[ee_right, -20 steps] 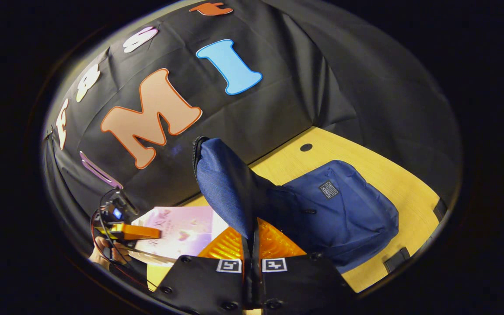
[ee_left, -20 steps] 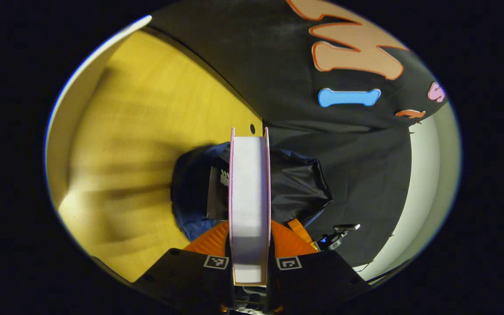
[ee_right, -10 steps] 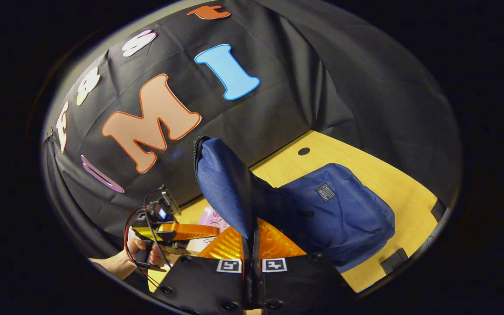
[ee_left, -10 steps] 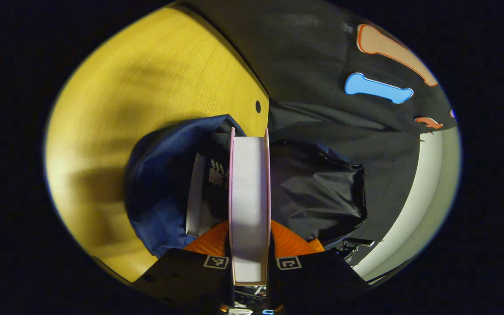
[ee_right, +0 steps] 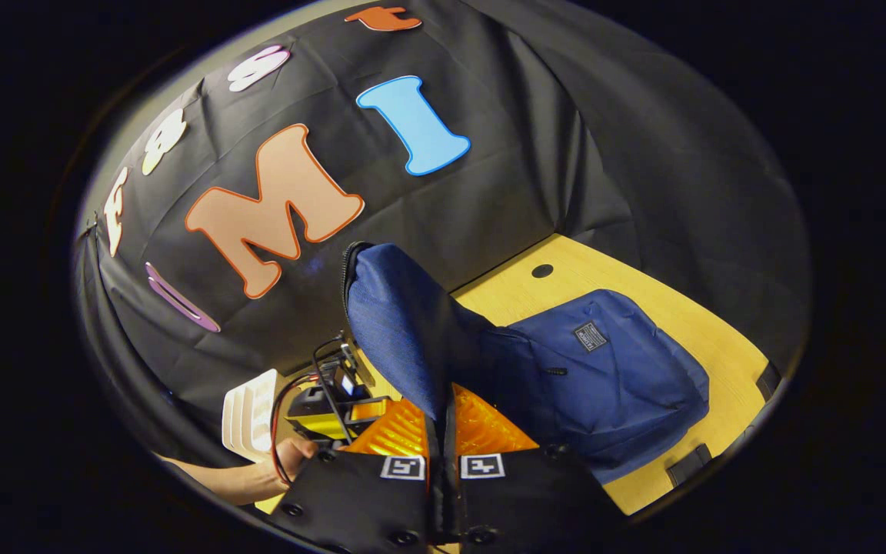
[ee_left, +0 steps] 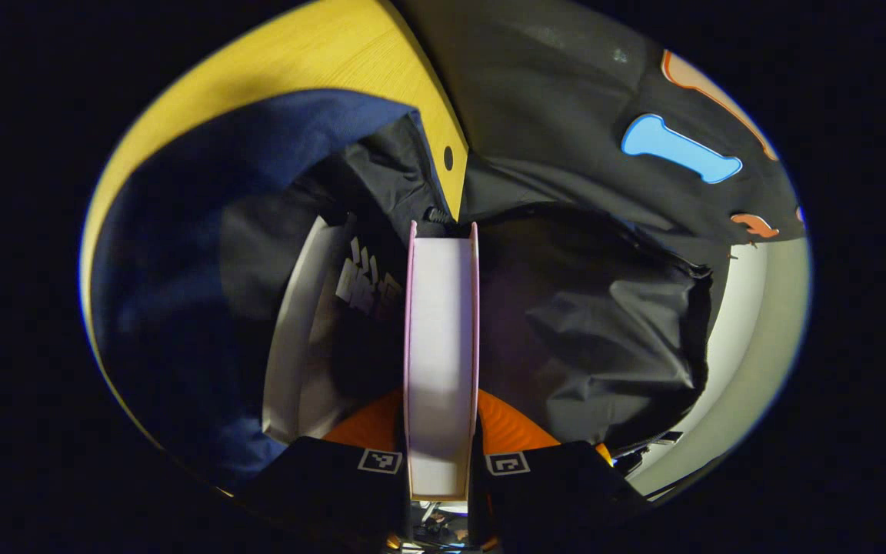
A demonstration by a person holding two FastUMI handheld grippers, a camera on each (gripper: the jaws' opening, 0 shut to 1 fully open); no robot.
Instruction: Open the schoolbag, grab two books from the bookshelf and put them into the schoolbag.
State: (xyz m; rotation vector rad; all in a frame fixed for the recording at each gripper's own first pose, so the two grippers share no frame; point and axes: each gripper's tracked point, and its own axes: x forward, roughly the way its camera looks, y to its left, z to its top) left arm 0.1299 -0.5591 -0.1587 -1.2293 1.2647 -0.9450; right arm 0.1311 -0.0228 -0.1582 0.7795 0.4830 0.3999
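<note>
In the left gripper view my left gripper [ee_left: 441, 419] is shut on a pink-covered book [ee_left: 441, 346], seen edge-on with its white pages facing me. The book's far end is inside the mouth of the open blue schoolbag [ee_left: 181, 254], beside another book [ee_left: 320, 323] with a dark cover that lies in the bag against the black lining [ee_left: 597, 323]. In the right gripper view my right gripper [ee_right: 443, 431] is shut on the schoolbag's blue flap [ee_right: 397, 323] and holds it up. The schoolbag [ee_right: 612, 369] lies on the table. The left gripper's body [ee_right: 328, 400] and a hand sit at lower left.
The yellow wooden table [ee_right: 689, 331] has a round cable hole [ee_right: 542, 271] near the black cloth wall. A white slotted bookshelf [ee_right: 247, 412] stands at the lower left of the right gripper view. A pale wall edge [ee_left: 751, 338] runs down the right of the left gripper view.
My left gripper has carried the pink book closer, into the bag's mouth, and the opening now looms much larger. In the right gripper view the pink cover has slipped out of sight. The flap stays held up.
</note>
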